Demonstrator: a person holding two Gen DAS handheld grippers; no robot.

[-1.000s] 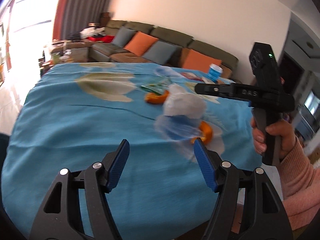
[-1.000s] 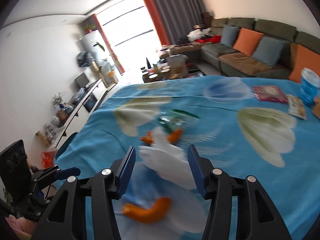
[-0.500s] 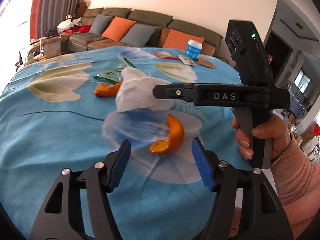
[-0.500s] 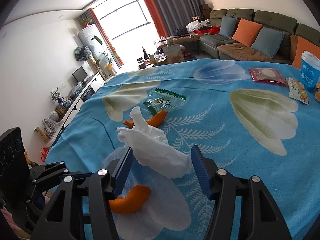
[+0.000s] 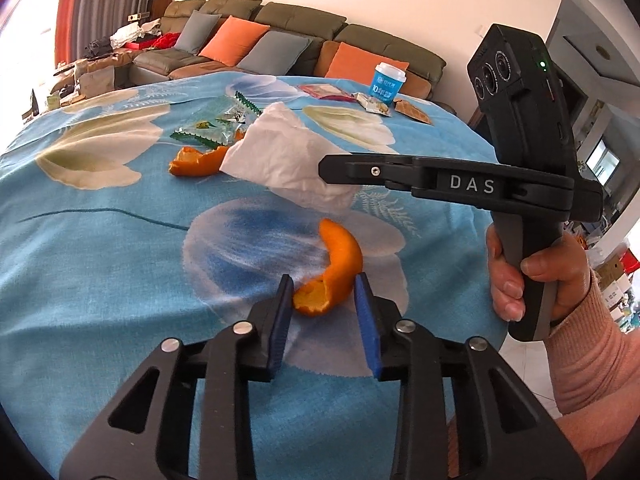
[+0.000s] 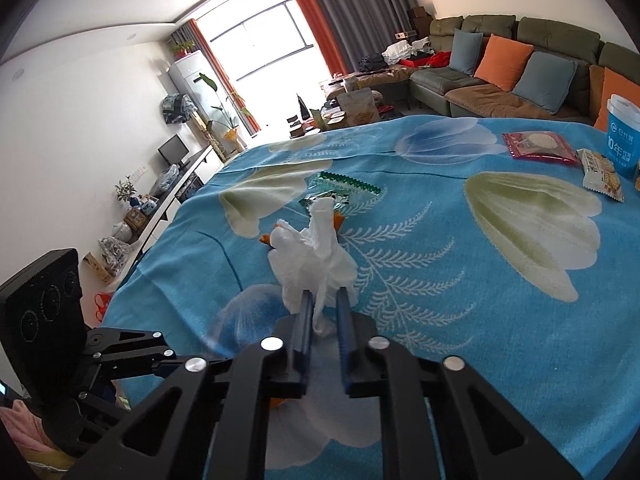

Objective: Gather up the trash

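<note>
Item: right gripper (image 6: 322, 312), blue pads pressed together on a crumpled white paper tissue (image 6: 314, 258), held just above the blue flower-print tablecloth (image 5: 100, 264).

Item: left gripper (image 5: 324, 292), jaws closing around the near end of a curved orange peel strip (image 5: 332, 270) that lay on the cloth; pads not yet clearly pressing.

Step judged: picking up litter, both hands.

Next: finish the pinch, lift both pieces clear.

Left wrist view: close above the table (image 5: 100, 264), angled down toward the sofa (image 5: 280, 28) at 12 o'clock. Right wrist view: equally close, angled down toward the window (image 6: 260, 44) at 11 o'clock. Both views share the white tissue (image 5: 288, 160) (image 6: 316, 256).
</note>
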